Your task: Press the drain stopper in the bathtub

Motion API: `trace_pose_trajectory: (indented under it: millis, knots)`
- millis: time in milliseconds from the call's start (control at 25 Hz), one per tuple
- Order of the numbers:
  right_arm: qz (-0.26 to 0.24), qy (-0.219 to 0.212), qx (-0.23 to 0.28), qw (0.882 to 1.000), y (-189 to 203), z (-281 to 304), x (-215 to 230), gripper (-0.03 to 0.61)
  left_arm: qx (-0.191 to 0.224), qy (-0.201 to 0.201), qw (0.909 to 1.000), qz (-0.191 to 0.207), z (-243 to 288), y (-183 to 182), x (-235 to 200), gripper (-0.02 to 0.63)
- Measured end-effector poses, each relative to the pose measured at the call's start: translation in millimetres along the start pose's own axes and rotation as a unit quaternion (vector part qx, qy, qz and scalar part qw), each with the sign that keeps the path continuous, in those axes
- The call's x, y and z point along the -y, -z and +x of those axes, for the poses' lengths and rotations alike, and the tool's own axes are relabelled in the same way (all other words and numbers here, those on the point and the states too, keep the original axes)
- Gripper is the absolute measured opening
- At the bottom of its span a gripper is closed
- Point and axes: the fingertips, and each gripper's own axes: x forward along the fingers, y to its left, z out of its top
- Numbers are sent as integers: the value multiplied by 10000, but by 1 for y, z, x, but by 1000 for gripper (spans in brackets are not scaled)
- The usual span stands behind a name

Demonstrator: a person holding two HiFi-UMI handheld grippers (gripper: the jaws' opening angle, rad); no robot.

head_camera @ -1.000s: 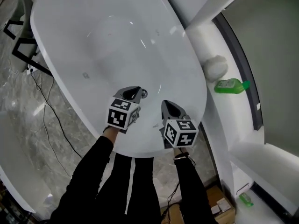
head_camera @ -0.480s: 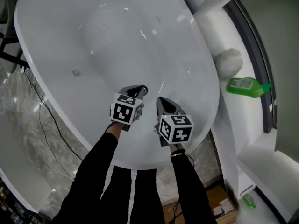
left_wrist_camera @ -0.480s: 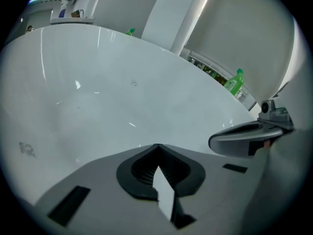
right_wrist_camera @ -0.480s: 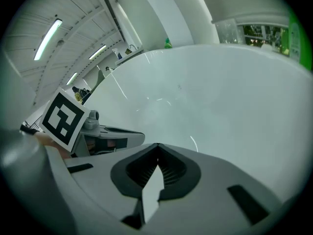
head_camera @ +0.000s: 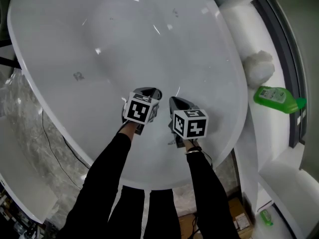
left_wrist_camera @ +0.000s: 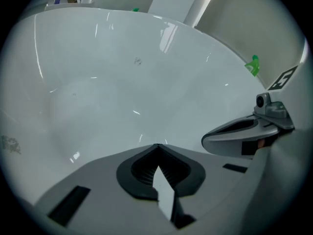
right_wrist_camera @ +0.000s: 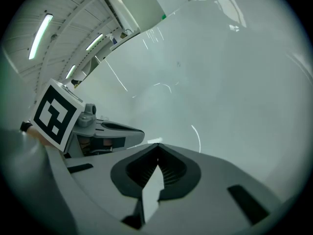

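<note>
The left gripper (left_wrist_camera: 156,148) has its jaws drawn together to a point, with nothing caught between them. The right gripper (right_wrist_camera: 157,147) is likewise pinched closed and empty. The two hang side by side, near but apart, with the right one just off the left's right flank. Both noses aim down at the floor of the white bathtub (head_camera: 124,34). Ahead of both sets of tips there is only bare, glossy enamel.

The drain stopper shows in no view. In the head view the left gripper's nose sits low over the tub floor, and my guess is that the stopper lies under it, hidden by the gripper's own body. Farther out, beyond the right gripper and past the tub's rim, a green bottle (head_camera: 276,98) lies on the ledge near a white ball (head_camera: 259,67).

The step looks like the press itself, or the last of the approach. The next move calls for a straight push down with the closed tips centred on the stopper — off-centre, they could skid on the enamel.
</note>
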Motion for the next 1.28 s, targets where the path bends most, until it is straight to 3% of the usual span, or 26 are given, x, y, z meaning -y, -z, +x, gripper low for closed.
trace_pose_trajectory:
  millis: [480,640,960,1280]
  knots:
    - [143,-99,-521,9985,31,59,17,-3,-518,-22,9985,146,54,38,-20,0]
    - [384,-165,-485,9979,34,71,17,-3,-576,-12,9983,-31,69,52,-29,0]
    - [364,-52,-661,9971,49,87,30,-3,-802,100,9964,-275,93,79,-32,0]
    - [275,-75,-798,9964,67,96,32,-6,-859,84,9959,-270,107,96,-34,0]
